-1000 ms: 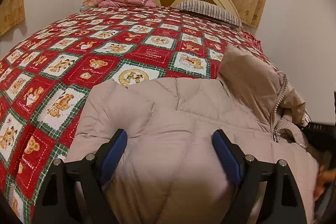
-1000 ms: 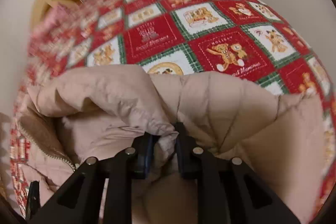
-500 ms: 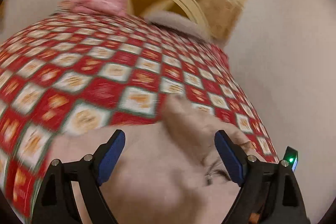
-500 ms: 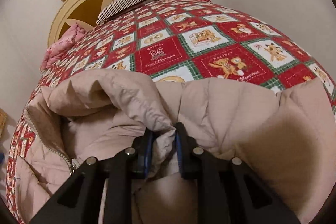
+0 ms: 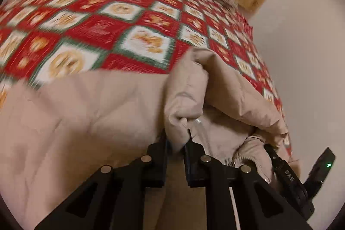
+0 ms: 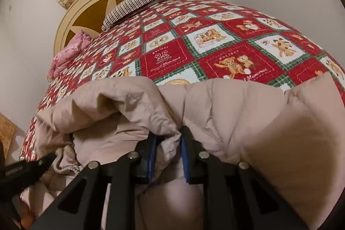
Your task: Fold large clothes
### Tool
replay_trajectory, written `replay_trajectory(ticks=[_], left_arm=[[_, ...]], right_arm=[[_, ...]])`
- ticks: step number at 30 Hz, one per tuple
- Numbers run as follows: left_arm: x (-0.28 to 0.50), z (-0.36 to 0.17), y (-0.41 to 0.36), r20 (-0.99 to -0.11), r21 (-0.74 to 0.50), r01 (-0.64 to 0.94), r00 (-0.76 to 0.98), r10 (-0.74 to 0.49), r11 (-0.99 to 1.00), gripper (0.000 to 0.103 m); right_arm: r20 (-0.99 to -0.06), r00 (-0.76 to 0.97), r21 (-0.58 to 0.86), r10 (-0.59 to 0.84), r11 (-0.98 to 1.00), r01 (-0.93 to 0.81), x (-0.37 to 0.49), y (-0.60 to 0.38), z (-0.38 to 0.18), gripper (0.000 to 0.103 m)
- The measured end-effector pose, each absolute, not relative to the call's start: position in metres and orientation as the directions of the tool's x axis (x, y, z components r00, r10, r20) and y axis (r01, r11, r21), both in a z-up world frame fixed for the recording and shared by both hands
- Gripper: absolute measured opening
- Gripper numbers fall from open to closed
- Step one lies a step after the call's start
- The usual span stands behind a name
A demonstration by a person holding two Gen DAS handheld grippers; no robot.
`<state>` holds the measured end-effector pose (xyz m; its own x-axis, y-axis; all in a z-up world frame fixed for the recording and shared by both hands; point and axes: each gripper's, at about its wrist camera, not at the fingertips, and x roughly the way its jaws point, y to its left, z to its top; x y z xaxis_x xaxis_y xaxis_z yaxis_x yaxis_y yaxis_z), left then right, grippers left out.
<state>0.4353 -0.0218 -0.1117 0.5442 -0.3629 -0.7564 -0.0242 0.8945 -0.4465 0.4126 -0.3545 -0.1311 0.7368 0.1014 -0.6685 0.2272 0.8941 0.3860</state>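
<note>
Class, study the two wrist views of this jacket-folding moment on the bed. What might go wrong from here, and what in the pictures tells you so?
1. The left gripper has just closed on only a small bunch of the beige puffer jacket; the slick, puffy fabric may slip out when lifted.
2. The right gripper also pinches a thin fold, so the bulky jacket could sag unevenly.
3. The open zipper edge lies beside the left gripper and might snag.

- The right gripper point(image 6: 167, 141) pinches a bunched fold of the beige puffer jacket point(image 6: 248, 122) between its blue-padded fingers point(image 6: 185, 162)
- The jacket lies across the near end of the bed point(image 6: 194, 51), on a red teddy-bear quilt
- At the far headboard point(image 6: 90, 14): a striped pillow point(image 6: 135, 3) and pink bedding point(image 6: 69, 51)
</note>
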Motion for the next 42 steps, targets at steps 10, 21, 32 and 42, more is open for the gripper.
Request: replay_trajectory(ticks=[10, 21, 32, 42], left_arm=[[0.410, -0.140, 0.007, -0.608, -0.594, -0.030, 0.671, -0.424, 0.804, 0.012], [0.402, -0.130, 0.012, -0.594, -0.575, -0.007, 0.691, -0.411, 0.818, 0.013], [0.399, -0.099, 0.027, -0.492, -0.572, 0.105, 0.750, -0.442, 0.814, 0.042], [0.392, -0.042, 0.015, -0.442, -0.477, 0.154, 0.809, -0.387, 0.865, 0.042]], right_arm=[[-0.667, 0.732, 0.410, 0.137, 0.888, 0.207, 0.410, -0.354, -0.129, 0.036], [-0.471, 0.882, 0.255, -0.028, 0.953, 0.166, 0.398, -0.325, -0.015, 0.053], [-0.804, 0.583, 0.170, 0.113, 0.985, 0.043, 0.468, -0.284, -0.106, 0.046], [-0.710, 0.701, 0.114, 0.072, 0.993, 0.014, 0.439, -0.279, -0.124, 0.047]])
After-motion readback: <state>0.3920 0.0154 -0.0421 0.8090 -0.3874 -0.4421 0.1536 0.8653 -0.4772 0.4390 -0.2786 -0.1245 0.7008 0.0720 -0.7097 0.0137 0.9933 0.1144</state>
